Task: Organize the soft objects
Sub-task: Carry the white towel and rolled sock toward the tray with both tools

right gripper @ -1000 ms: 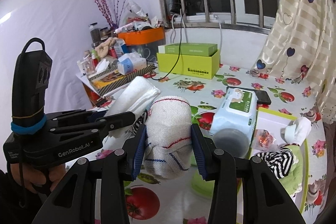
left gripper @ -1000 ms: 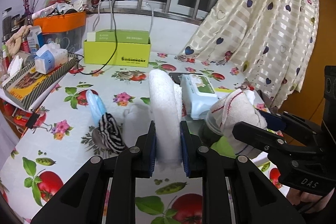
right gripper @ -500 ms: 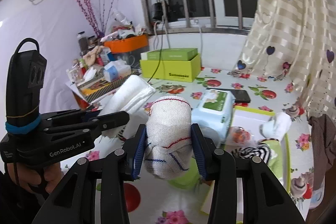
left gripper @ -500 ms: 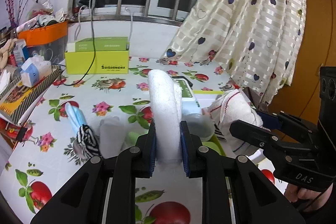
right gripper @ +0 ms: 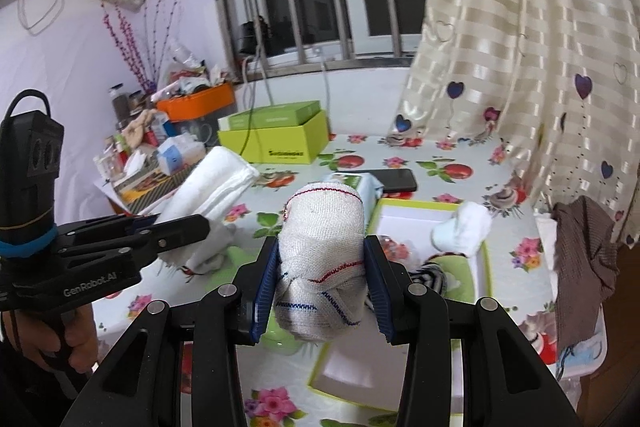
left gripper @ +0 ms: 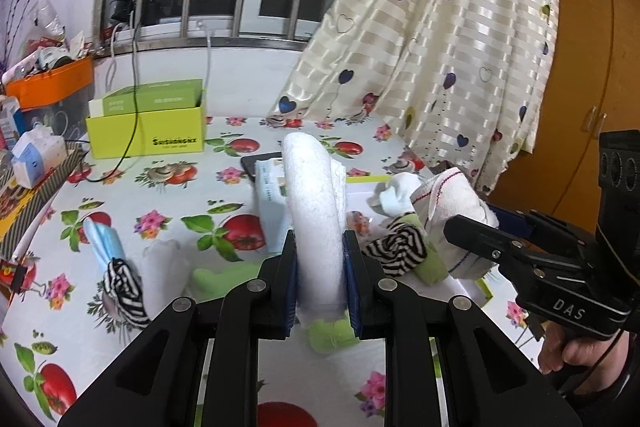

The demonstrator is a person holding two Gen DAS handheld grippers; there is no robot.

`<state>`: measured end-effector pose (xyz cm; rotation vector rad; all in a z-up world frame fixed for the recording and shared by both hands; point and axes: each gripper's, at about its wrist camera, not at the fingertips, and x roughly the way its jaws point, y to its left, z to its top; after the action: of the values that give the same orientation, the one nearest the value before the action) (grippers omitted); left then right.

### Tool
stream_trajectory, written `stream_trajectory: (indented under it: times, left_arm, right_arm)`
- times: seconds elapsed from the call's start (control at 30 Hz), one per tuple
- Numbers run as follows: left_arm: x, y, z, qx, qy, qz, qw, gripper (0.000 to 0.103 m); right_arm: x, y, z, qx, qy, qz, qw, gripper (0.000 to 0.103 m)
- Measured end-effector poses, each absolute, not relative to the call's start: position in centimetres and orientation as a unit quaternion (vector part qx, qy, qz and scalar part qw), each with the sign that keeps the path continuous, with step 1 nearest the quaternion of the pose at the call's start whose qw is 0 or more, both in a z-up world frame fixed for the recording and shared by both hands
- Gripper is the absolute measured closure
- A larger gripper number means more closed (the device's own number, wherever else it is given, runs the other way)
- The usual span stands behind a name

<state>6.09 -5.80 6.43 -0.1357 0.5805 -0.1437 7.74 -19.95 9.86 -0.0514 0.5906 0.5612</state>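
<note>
My left gripper (left gripper: 319, 277) is shut on a folded white towel (left gripper: 316, 211) that stands up between its blue pads, held above the table. The same towel (right gripper: 216, 183) shows at the left of the right wrist view. A rolled white cloth with red and blue stitching (right gripper: 322, 259) is clamped in my right gripper (right gripper: 322, 287), above the near edge of a shallow green-rimmed white box (right gripper: 416, 211). In the box lie a white sock (right gripper: 462, 229) and a striped black-and-white sock (right gripper: 430, 275). Another striped sock (left gripper: 122, 287) and a blue mask (left gripper: 102, 239) lie on the table at left.
A wet-wipes pack (left gripper: 270, 203) and a phone (right gripper: 394, 179) lie mid-table, and a yellow-green box (left gripper: 146, 129) with a cable stands at the back. Clutter fills the left shelf (right gripper: 160, 163). A curtain (right gripper: 520, 67) hangs on the right, with a brown cloth (right gripper: 584, 267) by the table edge.
Both grippers have swung to the right with their cloths still held. The white box and the socks in it now lie just beyond both of them.
</note>
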Motion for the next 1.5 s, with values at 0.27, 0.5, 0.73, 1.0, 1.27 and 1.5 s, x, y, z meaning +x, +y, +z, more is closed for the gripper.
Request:
stream_trajectory:
  times: [0.27,0.5,0.73,1.0,1.27,1.5]
  left_arm:
    - [6.8,-8.1,5.7,-0.059,0.299,-0.097,0.948,0.082]
    - [7.5,-11.3,3.9,-0.046,0.329,-0.135,0.934,0.082]
    - [8.4,-13.3,2.3,-0.039,0.355,-0.151,0.922,0.082]
    - [9.6,-15.0,0.6,-0.033,0.385,-0.164,0.908,0.082]
    - [10.4,-16.6,-1.0,-0.026,0.412,-0.180,0.893,0.082]
    - [11.2,-16.8,-2.5,-0.028,0.433,-0.177,0.883,0.082]
  right_arm:
    - [7.9,-22.1,9.0,-0.021,0.297,0.254,0.920,0.062]
    - [8.4,-25.8,6.7,-0.006,0.331,0.209,0.920,0.062]
    - [8.2,-27.7,5.7,-0.003,0.343,0.194,0.919,0.062]
    - [9.1,-28.0,3.6,-0.004,0.380,0.190,0.905,0.062]
    - [10.0,-28.0,2.1,-0.006,0.401,0.188,0.897,0.062]
    - [11.5,-27.9,0.9,-0.008,0.407,0.186,0.894,0.062]
